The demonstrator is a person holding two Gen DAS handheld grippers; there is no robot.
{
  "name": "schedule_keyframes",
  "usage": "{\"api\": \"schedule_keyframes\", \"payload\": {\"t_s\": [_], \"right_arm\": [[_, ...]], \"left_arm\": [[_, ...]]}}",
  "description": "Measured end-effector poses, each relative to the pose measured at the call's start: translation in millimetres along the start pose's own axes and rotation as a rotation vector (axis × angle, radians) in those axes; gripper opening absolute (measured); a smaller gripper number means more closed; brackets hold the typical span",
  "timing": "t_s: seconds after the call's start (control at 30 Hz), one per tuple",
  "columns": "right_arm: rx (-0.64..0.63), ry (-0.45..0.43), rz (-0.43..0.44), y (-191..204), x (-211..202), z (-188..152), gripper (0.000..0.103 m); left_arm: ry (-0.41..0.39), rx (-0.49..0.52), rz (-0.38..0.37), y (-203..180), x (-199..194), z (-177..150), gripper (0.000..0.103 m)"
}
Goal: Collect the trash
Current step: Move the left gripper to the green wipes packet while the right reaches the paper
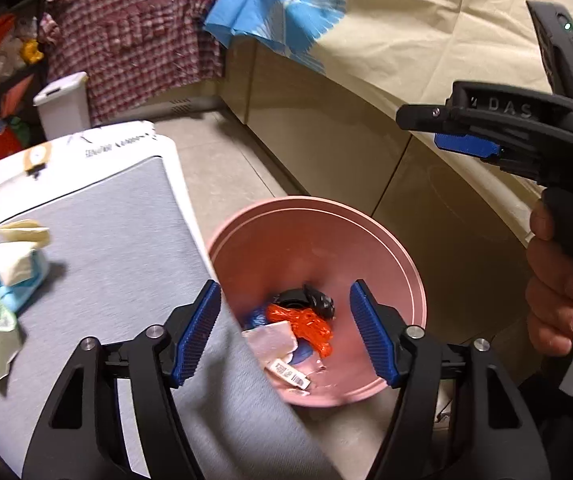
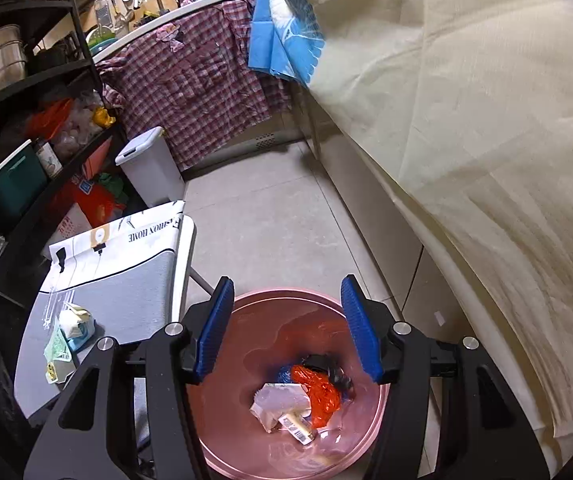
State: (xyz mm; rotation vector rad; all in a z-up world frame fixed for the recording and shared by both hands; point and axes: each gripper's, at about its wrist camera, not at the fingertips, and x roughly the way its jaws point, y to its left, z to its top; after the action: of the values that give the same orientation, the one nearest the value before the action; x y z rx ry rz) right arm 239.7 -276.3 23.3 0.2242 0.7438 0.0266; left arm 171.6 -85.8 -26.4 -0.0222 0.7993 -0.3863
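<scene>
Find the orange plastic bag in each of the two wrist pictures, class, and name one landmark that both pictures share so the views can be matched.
Left wrist view: the orange plastic bag lies low and centre, inside the pink bin, between the open jaws.
Right wrist view: the same bag lies low, right of centre, in the pink bin.
Shared landmark: the checked shirt hanging at the back.

My left wrist camera: looks forward and down along left gripper [image 1: 285, 330], over table edge [image 1: 190, 216], close above pink bin [image 1: 386, 240]; my right gripper [image 1: 466, 132] at its right edge. Right wrist camera: higher, steeply down between right gripper [image 2: 287, 330] fingers, straight into pink bin [image 2: 246, 440]. Shared: bin, table [image 2: 138, 300], floor, checked shirt.
</scene>
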Motion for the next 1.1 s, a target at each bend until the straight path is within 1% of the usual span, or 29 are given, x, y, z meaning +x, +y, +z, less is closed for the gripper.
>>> {"api": "schedule_keyframes", "payload": {"t_s": [0.07,0.23,0.5,0.6,0.67,0.73,0.8,0.9,0.93,0.97,1.1], "right_arm": [[-0.006,-0.009,0.009,3,-5,-1,0.057],[-0.036,-0.030,0.027,15,-20,-6,0.057],[-0.093,-0.064,0.059,36,-50,-17,0.055],[-0.108,-0.073,0.084,46,-59,-20,0.053],[-0.119,-0.078,0.106,53,-64,-22,0.051],[-0.127,-0.079,0.128,61,-66,-23,0.047],[-0.135,-0.075,0.150,69,-65,-25,0.043],[-0.159,-0.064,0.187,85,-61,-28,0.036],[-0.170,-0.059,0.198,91,-58,-29,0.034],[-0.179,-0.052,0.210,98,-54,-30,0.033],[-0.206,-0.029,0.254,122,-39,-34,0.030]], "left_arm": [[-0.009,0.005,0.012,3,-10,-2,0.058],[-0.046,0.007,0.050,19,-52,-9,0.058],[-0.083,-0.042,0.119,68,-121,-18,0.057],[-0.097,-0.064,0.153,92,-146,-22,0.057],[-0.105,-0.074,0.172,103,-155,-25,0.057],[-0.122,-0.077,0.206,119,-165,-29,0.057],[-0.134,-0.096,0.231,134,-169,-35,0.057],[-0.130,-0.152,0.249,156,-162,-44,0.057],[-0.122,-0.175,0.249,163,-157,-47,0.053],[-0.113,-0.189,0.250,169,-151,-48,0.051],[-0.093,-0.200,0.272,185,-132,-53,0.051]]}}
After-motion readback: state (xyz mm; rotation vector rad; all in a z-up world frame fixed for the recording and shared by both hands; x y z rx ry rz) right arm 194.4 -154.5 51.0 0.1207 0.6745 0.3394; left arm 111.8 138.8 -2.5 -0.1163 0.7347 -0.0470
